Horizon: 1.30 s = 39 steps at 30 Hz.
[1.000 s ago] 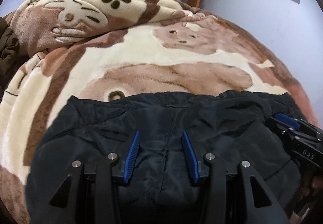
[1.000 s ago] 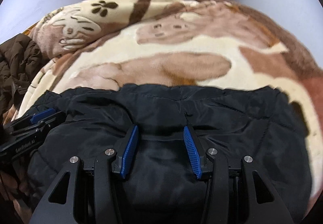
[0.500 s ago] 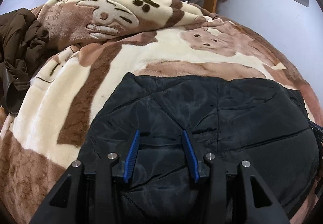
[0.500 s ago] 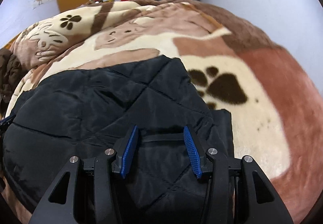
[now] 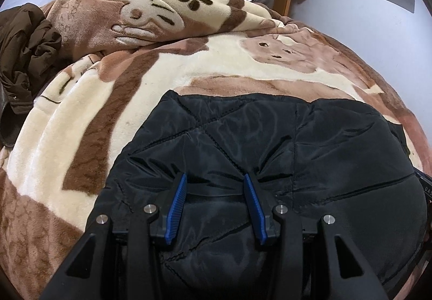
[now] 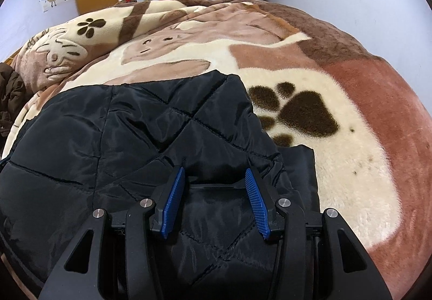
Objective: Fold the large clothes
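A black quilted jacket [image 5: 310,143] lies folded on the bed, with its far edge straight across the blanket. In the left wrist view my left gripper [image 5: 215,177] is at the jacket's near left part. Its blue pads pinch a thick bunch of the fabric, which puckers around the fingertips. In the right wrist view the same jacket [image 6: 135,124] fills the lower left. My right gripper [image 6: 214,169] is closed on a thick fold near the jacket's right edge, again with creases at the tips.
A plush brown and cream animal-print blanket [image 5: 216,56] covers the bed, with a paw print [image 6: 305,113] just right of the jacket. A dark brown coat [image 5: 21,37] is heaped at the bed's left side. Wardrobe, boxes and a door stand beyond the bed.
Both grippers carried the jacket's edge over, so the quilted side now faces up where smooth fabric showed. The left view swung left and the right view right. In the last half second little moved.
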{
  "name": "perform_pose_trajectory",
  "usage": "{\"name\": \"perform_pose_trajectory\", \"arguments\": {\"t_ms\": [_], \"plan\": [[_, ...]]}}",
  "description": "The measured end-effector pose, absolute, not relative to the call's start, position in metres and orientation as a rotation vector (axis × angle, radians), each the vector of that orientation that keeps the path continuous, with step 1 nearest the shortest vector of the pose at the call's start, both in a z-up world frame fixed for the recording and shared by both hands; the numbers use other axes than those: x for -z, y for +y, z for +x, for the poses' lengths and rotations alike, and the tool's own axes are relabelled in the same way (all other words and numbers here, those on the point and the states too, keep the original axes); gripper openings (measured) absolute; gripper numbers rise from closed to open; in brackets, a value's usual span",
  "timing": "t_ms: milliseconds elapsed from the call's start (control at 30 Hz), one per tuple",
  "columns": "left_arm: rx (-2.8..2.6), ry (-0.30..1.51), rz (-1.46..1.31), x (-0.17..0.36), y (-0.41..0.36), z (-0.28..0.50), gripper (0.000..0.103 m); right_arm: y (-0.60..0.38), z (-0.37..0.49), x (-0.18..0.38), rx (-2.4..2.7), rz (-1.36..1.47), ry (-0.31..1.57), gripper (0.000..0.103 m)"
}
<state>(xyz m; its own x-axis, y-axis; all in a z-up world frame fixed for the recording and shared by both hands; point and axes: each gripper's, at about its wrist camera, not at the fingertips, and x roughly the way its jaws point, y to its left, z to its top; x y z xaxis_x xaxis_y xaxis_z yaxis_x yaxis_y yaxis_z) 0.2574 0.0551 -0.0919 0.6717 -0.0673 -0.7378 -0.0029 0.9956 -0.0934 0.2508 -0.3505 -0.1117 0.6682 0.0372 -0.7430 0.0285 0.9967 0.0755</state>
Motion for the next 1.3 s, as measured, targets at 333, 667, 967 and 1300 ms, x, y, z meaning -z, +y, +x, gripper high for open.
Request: {"name": "perform_pose_trajectory", "arguments": {"t_ms": [333,667,967,1300], "plan": [[0.038,0.828,-0.088,0.095,0.055,0.261,0.047,-0.352,0.255,0.109,0.004,0.071,0.854,0.047],[0.047,0.750,-0.143,0.040,0.091,0.221,0.046,-0.361,0.208,0.045,-0.002,0.081,0.797,0.049],[-0.031,0.875,-0.289,0.089,0.139,0.187,0.054,-0.394,0.170,0.085,0.034,0.227,0.904,0.069],[0.002,0.919,-0.337,0.110,0.139,0.214,0.065,-0.410,0.193,0.109,-0.033,0.340,0.955,0.072]]}}
